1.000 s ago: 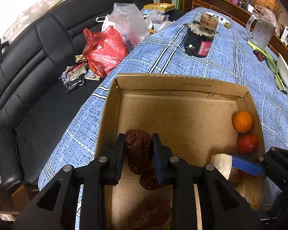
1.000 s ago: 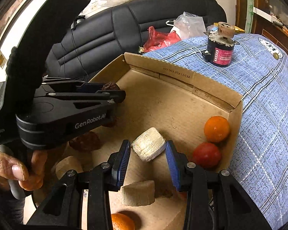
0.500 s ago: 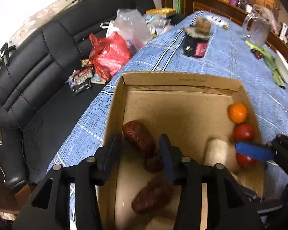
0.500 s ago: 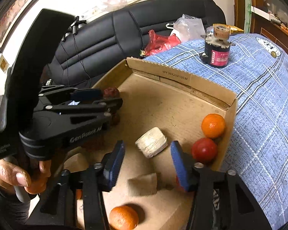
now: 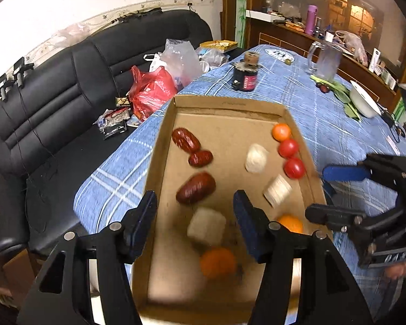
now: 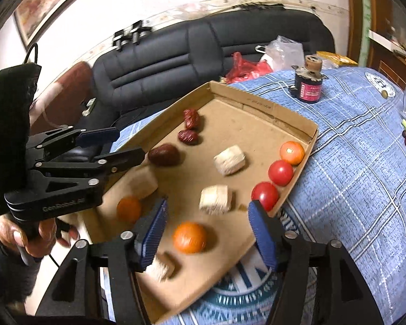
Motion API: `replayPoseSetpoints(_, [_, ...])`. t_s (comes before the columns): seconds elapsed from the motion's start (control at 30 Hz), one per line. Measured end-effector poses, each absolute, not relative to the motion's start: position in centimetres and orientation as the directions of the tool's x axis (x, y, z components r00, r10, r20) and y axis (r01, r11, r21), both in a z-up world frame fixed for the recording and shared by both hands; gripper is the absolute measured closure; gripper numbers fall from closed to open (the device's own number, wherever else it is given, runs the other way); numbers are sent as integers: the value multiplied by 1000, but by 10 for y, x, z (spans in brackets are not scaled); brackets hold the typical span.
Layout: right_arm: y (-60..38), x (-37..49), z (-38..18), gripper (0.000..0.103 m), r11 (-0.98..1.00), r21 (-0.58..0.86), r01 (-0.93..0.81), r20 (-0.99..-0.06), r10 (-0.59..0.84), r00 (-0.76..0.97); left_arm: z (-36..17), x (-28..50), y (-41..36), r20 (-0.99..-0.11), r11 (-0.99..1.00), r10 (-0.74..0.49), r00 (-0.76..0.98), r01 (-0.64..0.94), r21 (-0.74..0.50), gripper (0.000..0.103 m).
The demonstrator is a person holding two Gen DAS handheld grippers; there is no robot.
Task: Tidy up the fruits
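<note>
A shallow cardboard box [image 5: 227, 103] [image 6: 262, 103] lies on the blue checked cloth. Along its left side lie three dark red dates [image 5: 186, 140] [image 6: 163, 155]. White fibrous chunks [image 5: 256, 158] [image 6: 229, 159] sit in the middle. Tomatoes [image 5: 294, 168] [image 6: 280, 172] and an orange [image 5: 281, 132] [image 6: 292, 152] line the right wall; other oranges [image 5: 218, 262] [image 6: 189, 237] lie near the front. My left gripper [image 5: 194, 205] [image 6: 121, 146] hovers above the box, jaws opening, pressing on nothing. My right gripper [image 6: 208, 211] [image 5: 330, 192] hovers likewise, jaws opening and holding nothing.
A black sofa [image 5: 54, 86] with a red bag [image 5: 151, 89] and clear bags runs along the table's left. Behind the box stands a black cylindrical device [image 5: 245, 74] [image 6: 310, 86]. A glass mug [image 5: 324, 59] and a white bowl [image 5: 364, 103] sit at the far right.
The left gripper let go of a dark red date and the right let go of a white chunk. Both opened and drew back and up from the box.
</note>
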State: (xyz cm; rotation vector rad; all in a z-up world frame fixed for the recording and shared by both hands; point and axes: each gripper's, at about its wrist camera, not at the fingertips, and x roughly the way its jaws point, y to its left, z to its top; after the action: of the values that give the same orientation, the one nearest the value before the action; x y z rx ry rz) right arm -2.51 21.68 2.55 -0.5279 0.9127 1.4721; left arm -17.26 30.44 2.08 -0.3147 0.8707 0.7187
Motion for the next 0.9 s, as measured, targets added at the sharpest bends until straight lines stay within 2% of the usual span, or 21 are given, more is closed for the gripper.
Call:
replayPoseSetpoints(0.23, [186,-34,23,32,8,202,-979,-790,593,-158,24,-201,262,-754,694,519,404,-713,95,45])
replayPoseSetpoints(0.37, [170,-41,27,22,-36,196,-980,-780,600,-178,29,-216,246,-719,653,580,383,-746,130,22])
replayPoseSetpoints(0.5, [155,-50,34,18,-90,170,-981,-769,610,-189,29,-225,228,-711,650,592,379,-746,144,21])
replayPoseSetpoints(0.9, [130,-81,27,18,-202,73,-977,-793,582,-180,25,-223,179,-729,698,559,395,-699,156,21])
